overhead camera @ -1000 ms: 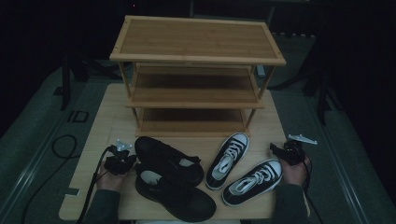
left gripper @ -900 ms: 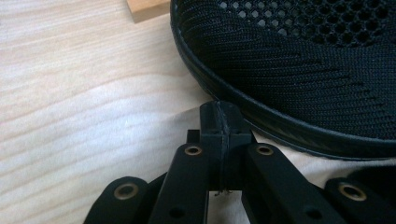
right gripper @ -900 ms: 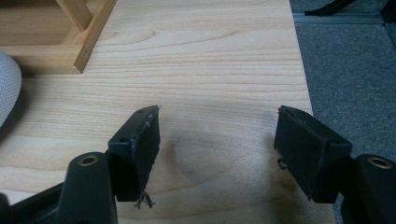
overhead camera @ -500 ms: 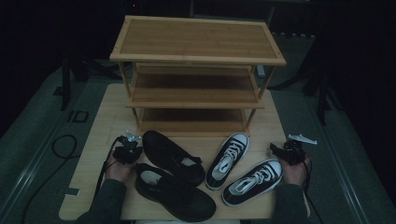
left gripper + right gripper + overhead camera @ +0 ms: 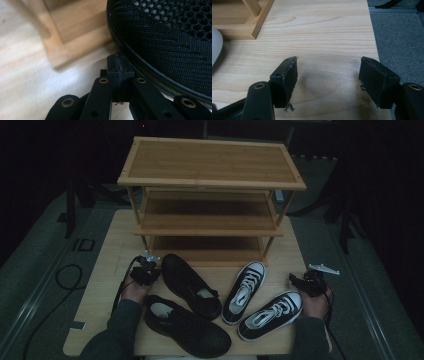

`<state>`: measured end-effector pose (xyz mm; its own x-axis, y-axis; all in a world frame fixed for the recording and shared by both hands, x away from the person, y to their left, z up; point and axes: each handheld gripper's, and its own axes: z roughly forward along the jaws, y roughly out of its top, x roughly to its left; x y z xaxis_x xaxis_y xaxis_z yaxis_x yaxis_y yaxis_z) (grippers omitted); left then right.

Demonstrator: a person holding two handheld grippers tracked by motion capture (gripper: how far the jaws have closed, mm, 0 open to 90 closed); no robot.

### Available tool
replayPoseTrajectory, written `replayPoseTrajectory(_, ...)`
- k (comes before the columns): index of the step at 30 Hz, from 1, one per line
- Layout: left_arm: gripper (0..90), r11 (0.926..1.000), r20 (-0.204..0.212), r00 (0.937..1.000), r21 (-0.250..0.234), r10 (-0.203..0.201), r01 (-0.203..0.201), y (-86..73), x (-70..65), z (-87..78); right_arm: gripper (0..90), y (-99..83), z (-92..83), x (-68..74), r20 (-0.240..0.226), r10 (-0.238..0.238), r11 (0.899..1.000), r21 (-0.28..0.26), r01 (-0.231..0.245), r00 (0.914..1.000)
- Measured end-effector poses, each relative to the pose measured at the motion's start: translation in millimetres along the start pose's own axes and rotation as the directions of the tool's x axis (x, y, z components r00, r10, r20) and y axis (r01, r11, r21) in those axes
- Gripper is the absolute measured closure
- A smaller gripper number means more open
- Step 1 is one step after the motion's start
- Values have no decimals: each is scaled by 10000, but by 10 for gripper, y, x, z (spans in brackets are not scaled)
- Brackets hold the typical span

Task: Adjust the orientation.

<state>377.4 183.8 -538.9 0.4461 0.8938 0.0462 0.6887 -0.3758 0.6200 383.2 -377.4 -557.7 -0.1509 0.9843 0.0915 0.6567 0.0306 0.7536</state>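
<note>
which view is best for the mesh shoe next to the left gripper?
High view: the whole black shoe shows, lying beside the left gripper, whose jaws are shut. The left gripper view gives only a close slice of its mesh side and sole edge. The right gripper view looks at table and rack leg instead.

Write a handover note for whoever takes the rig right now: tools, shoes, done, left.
Left tool: shut, holds nothing, beside the toe of the rear black shoe, near the shoe rack.
Right tool: open, nothing between its jaws, above bare table, right of the sneakers.
Shoes: front black shoe, left sneaker and right sneaker all on the table.
Done: no shoe on the rack.
Left: probably shelve all four shoes.
</note>
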Motion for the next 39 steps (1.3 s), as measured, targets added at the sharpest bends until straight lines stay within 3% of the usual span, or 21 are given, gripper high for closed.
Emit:
replayPoseTrajectory(9,900,9992,439,9982,-34,404,-403,276,-56,152,311,1,1,0,2,9,10000,0,-9,10000)
replayPoseTrajectory(13,900,9962,666,9940,-16,865,-866,409,-154,241,310,2,2,1,14,-4,10000,-2,4,10000)
replayPoseTrajectory(15,900,9948,1082,9889,-221,1015,-997,475,-214,262,310,2,2,0,3,3,10000,-1,-3,10000)
replayPoseTrajectory(18,900,9912,1248,9835,-342,1309,-1276,527,-293,257,309,2,2,-1,-7,6,10000,-8,-6,10000)
replayPoseTrajectory(22,896,9923,1445,9820,-407,1217,-1170,526,-267,246,308,2,2,-2,-20,15,10000,-7,-15,10000)
replayPoseTrajectory(26,854,9927,1618,9804,-616,1128,-1040,530,-259,175,308,2,2,-2,-21,15,10000,-7,-15,10000)
replayPoseTrajectory(29,794,9914,1947,9743,-863,1136,-983,552,-241,43,308,2,2,-3,-24,19,10000,-9,-19,10000)
replayPoseTrajectory(32,740,9901,2058,9724,-1083,1102,-893,576,-225,-88,308,3,3,-3,-26,21,10000,-12,-21,10000)
replayPoseTrajectory(33,720,9924,2194,9700,-870,1042,-869,585,-221,-114,308,3,3,-3,-24,16,10000,-6,-16,10000)
replayPoseTrajectory(34,704,9909,2033,9722,-912,1158,-990,579,-237,-150,308,3,3,-3,-24,16,10000,-11,-17,10000)
replayPoseTrajectory(39,670,9834,2205,9624,-1222,1584,-1339,566,-313,-350,308,1,1,-2,-24,53,10000,-21,-53,10000)
